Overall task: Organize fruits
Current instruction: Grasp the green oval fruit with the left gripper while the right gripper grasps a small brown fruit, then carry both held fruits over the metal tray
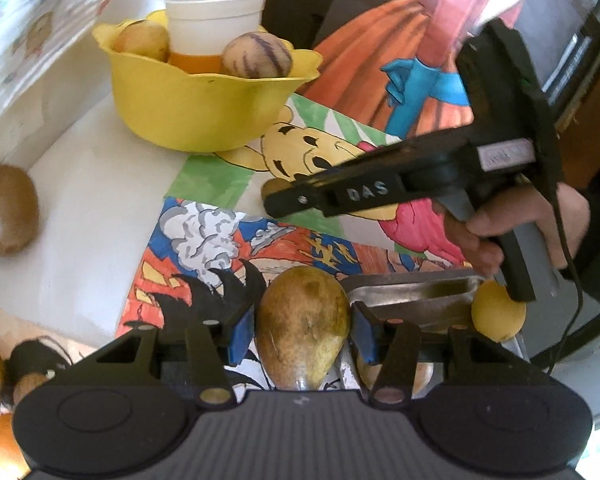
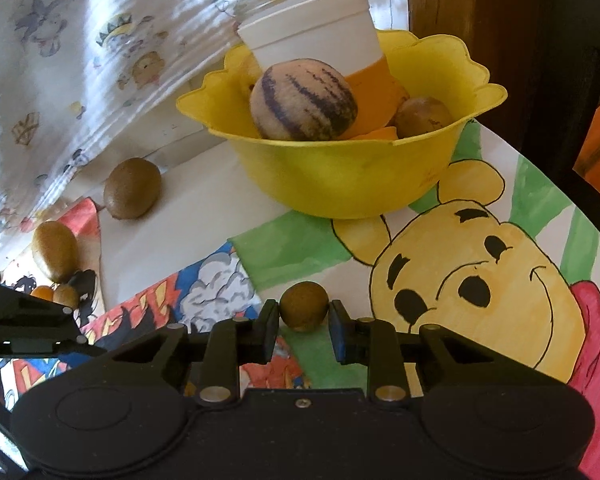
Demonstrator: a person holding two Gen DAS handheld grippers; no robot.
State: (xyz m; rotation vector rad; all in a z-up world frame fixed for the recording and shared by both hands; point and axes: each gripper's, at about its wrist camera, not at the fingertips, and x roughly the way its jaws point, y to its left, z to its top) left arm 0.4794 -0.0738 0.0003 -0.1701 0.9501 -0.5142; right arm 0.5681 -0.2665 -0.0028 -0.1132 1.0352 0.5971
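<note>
Fruit lies scattered on the picture-covered table [image 2: 180,240]; some already sits in the yellow bowl [image 2: 340,184] at the far side. This looks like the pickup step. The left gripper [image 1: 302,334] is partly closed on a pear-shaped fruit [image 1: 302,328]. The right gripper [image 2: 304,322] has pinched a small round fruit [image 2: 304,306], though contact looks slight. Next, both need lifting over the bowl's rim.
</note>
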